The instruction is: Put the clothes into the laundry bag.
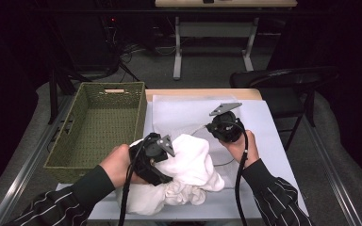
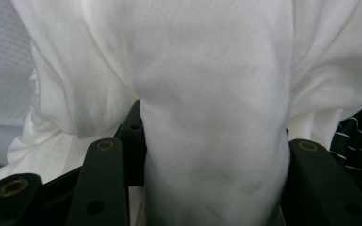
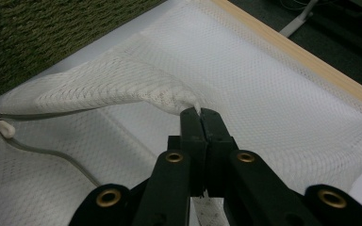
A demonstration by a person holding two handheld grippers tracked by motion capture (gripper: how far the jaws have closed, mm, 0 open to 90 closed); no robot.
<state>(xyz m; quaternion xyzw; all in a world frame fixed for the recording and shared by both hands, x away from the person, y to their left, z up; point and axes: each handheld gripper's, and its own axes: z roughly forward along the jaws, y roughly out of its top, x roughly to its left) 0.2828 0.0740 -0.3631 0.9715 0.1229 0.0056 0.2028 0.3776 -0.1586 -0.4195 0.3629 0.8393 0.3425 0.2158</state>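
High view: the left gripper [image 1: 156, 160] sits at about 7 o'clock on the table [image 1: 202, 93], buried in a bundled white cloth [image 1: 193, 165] that lies at the near edge. Left gripper view confirms the hold: a thick fold of the white cloth [image 2: 212, 117] fills the space between the jaws, which stand partly apart and press on it from both sides. A striped sleeve [image 2: 358, 136] shows at 3 o'clock in that view.

Right gripper [image 1: 225, 126] stands at table centre, toward 1 o'clock from the cloth. Right gripper view shows its jaws closed tight together, pinching the raised edge of a white mesh bag [image 3: 273, 89]; the right gripper [image 3: 199, 113] lifts that edge into a ridge. A drawstring [image 3: 52, 153] with a white toggle [image 3: 4, 128] trails from the bag at 9 o'clock.

Surroundings: a woven green basket [image 1: 66, 141] stands at 10 o'clock, just beside the cloth, its wall between bundle and table edge. A black chair [image 1: 283, 77] stands at 2 o'clock, off the table. Cables trail from both grippers toward the person.
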